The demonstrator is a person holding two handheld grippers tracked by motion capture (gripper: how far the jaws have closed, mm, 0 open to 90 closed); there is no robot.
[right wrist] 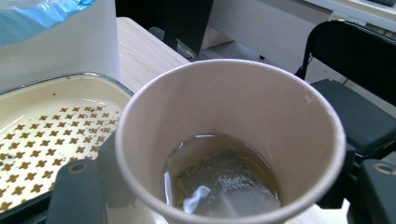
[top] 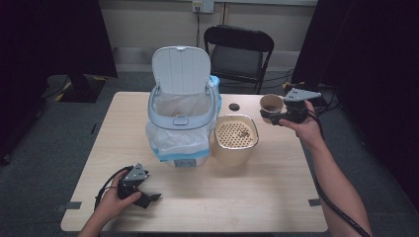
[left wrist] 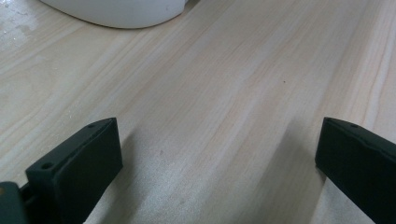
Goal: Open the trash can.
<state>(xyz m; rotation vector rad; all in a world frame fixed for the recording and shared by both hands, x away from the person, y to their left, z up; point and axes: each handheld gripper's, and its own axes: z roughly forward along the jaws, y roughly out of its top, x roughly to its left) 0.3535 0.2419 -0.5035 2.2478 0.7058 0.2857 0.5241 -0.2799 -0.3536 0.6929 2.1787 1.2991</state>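
Table edge [top: 296, 143] under right gripper [top: 272, 117] with paper cup [top: 271, 104] (jaws clamped).

Cut off and hidden parts

The paper cup [right wrist: 229, 140] loses its base below the right gripper view's frame, its walls covering the right tool [right wrist: 224, 196] pads; the teabag [right wrist: 224, 184] blurs under liquid. The white bin [left wrist: 116, 11] is cropped at the left gripper view's top.

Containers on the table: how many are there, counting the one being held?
3. The white lidded bin stands at the centre with its lid up, the beige strainer container sits just to its right, and the paper cup is held in the right gripper.
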